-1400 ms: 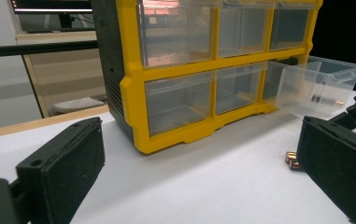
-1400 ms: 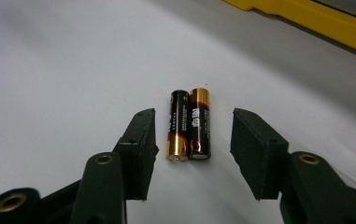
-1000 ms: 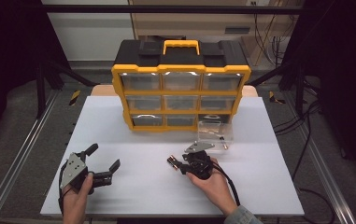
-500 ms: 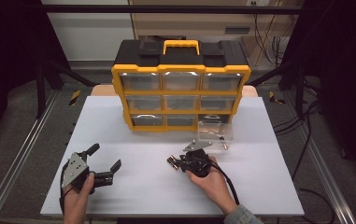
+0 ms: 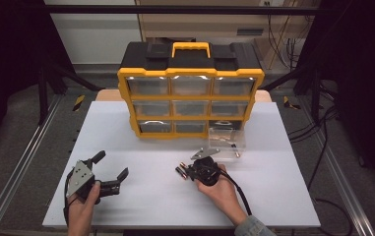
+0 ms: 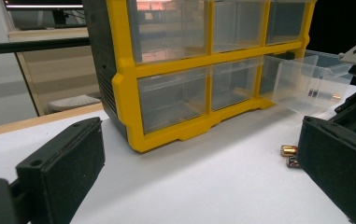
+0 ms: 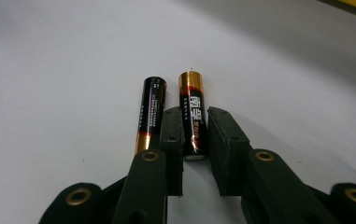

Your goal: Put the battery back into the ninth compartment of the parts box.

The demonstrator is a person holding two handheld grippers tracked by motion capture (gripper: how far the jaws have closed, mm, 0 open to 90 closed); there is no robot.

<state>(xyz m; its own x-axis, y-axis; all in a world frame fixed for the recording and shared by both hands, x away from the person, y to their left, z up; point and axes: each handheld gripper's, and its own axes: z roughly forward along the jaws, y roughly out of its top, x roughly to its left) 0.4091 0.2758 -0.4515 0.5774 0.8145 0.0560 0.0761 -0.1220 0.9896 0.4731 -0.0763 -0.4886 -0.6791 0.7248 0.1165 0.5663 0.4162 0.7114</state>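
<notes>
- The right gripper (image 7: 195, 128) lies low over the white table (image 5: 283, 196), and its two black jaws have just been closing; they now pinch one battery (image 7: 193, 122) between their pads.
- In the right gripper view the pinched battery points away from the camera, its copper end far and its black end near, with both pads touching its sides.
- A second battery (image 7: 149, 114) lies flat on the table just outside the left-hand jaw in that view, nearly parallel to the first, its copper band toward the camera. It is free of the pads.
- In the high view the right gripper (image 5: 195, 172) is near the middle of the table, pointing to the left, with the two batteries (image 5: 180, 170) at its tips.
- Just beyond it stands a clear drawer (image 5: 227, 139) taken out of the cabinet, resting on the table in front of the lower right corner of the yellow-and-black cabinet (image 5: 191, 96).
- Small items lie at the drawer's near edge; what they are is too small to tell.
- The cabinet stands at the far side of the table, with three rows of clear drawers and a yellow handle on top.
- The left gripper (image 5: 107, 172) rests at the near left of the table, held by the left hand (image 5: 84, 199), well apart from the batteries.
- Its jaws are spread wide with nothing between them; in the left gripper view they frame the cabinet and the clear drawer (image 6: 306, 84).
</notes>
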